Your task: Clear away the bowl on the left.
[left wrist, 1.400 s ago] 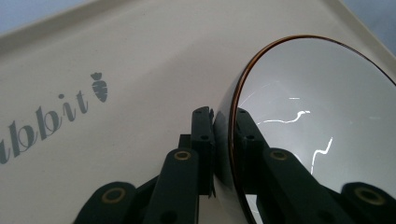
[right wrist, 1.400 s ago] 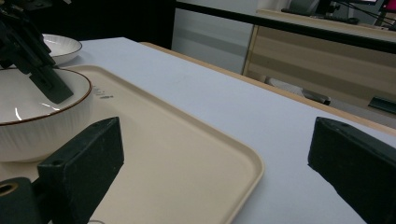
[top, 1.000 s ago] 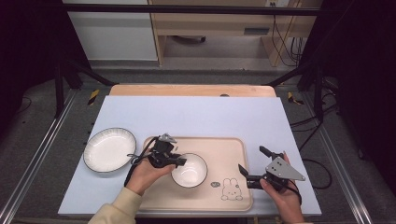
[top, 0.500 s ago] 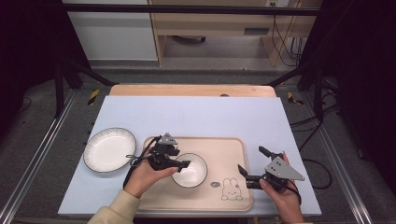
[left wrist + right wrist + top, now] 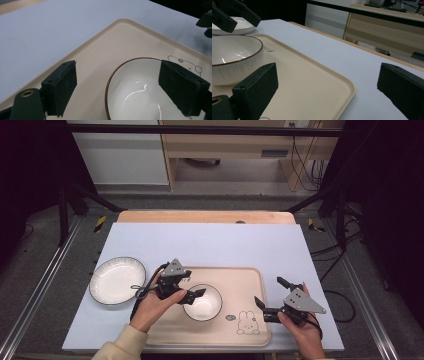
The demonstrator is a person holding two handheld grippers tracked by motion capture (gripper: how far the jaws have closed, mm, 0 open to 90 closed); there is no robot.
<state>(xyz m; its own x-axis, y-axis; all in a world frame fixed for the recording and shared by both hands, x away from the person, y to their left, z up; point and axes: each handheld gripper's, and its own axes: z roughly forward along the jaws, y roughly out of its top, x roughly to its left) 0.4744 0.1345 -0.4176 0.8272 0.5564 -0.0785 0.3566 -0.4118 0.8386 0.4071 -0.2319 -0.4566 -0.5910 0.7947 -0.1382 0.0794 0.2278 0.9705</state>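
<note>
The left tool is open, its 2 black pads astride the rim of the glossy white round bowl with a thin brown edge, whose near part is cut off. This bowl sits on the smooth beige rounded tray. The right tool is open beside the tray, above the pale blue surface.

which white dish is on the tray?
The small brown-rimmed bowl, at the left hand-held gripper. The black-rimmed plate sits off the tray.

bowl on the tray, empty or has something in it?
Empty. The bowl shows a bare white inside with only light glints; it sits upright on the tray.
</note>
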